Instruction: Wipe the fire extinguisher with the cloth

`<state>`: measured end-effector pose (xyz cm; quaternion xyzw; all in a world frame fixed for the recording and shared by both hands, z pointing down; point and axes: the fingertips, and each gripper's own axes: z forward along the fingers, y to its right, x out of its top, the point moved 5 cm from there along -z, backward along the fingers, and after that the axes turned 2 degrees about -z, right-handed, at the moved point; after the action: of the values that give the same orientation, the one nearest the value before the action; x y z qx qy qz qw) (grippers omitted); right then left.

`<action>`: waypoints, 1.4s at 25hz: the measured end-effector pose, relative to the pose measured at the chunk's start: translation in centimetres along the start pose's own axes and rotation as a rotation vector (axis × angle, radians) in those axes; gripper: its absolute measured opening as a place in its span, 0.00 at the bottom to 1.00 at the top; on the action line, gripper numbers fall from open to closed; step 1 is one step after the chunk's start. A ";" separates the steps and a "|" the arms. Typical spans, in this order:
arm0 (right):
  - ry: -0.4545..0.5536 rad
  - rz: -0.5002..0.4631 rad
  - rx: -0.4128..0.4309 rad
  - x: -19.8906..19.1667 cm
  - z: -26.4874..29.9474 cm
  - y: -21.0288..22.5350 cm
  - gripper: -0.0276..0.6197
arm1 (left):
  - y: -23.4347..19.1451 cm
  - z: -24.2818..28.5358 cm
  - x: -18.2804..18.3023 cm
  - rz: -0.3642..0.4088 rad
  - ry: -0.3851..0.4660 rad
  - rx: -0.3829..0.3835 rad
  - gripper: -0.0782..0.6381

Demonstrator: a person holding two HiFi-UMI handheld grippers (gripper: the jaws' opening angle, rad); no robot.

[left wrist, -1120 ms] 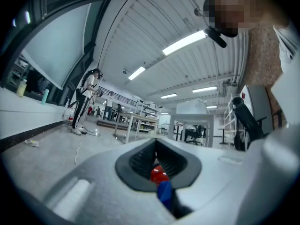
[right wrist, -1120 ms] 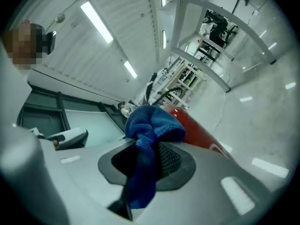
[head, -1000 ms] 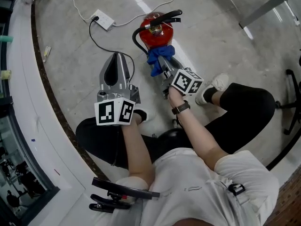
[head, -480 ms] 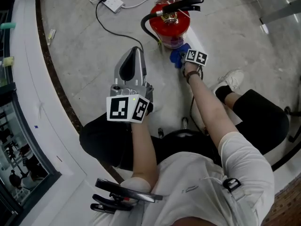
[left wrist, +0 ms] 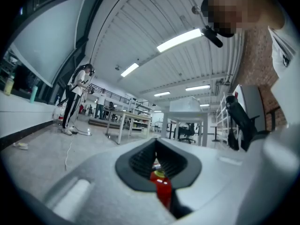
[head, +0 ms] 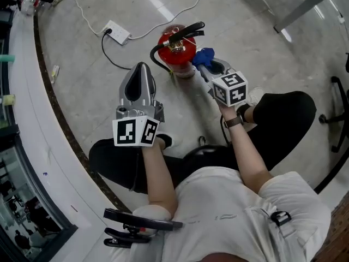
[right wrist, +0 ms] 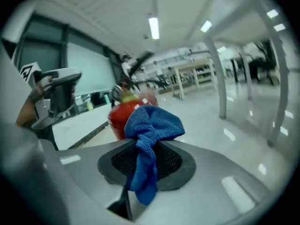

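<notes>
**Operator:** Right hand-held gripper (head: 204, 64) (right wrist: 145, 143), status?

**Checker:** Jaws clamped on a blue woven microfibre cloth (head: 204, 55) (right wrist: 151, 122). The cloth bunches above the black ribbed pads and a tail hangs down below them.

**Operator:** Left hand-held gripper (head: 140, 69) (left wrist: 156, 145)?

**Checker:** Jaws drawn together at the tips and holding nothing. It is held in the air, well apart from the cloth.

**Operator:** Location of the task item?

**Checker:** A red cylindrical fire extinguisher (head: 178, 50) (left wrist: 162, 187) (right wrist: 120, 117) with black lever handle and black hose stands upright on the grey polished floor (head: 87, 86). It shows through the slit below the left jaw tips. The cloth sits just beside its upper right side; whether they touch cannot be told.

**Operator:** Readable markings?

**Checker:** Black-and-white square markers on each gripper cube only. Any print on the extinguisher is too small to read.

**Operator:** Clearances?

**Checker:** Open floor lies left of the extinguisher, up to a curved white ledge with a dark edge (head: 52, 97). A white power strip (head: 118, 32) and its cable lie behind it to the left. A white shoe (head: 254, 95) is near on the right.
</notes>
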<state>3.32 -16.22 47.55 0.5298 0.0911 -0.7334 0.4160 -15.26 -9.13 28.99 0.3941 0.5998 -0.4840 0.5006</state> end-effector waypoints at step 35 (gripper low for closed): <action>-0.272 0.875 -0.213 -27.8 15.2 12.2 0.17 | -1.1 2.2 -3.4 0.014 -0.100 0.043 0.11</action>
<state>3.80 -18.43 81.41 0.3719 -0.1216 -0.5384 0.7463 -15.17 -11.51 32.49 0.3844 0.5605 -0.5125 0.5248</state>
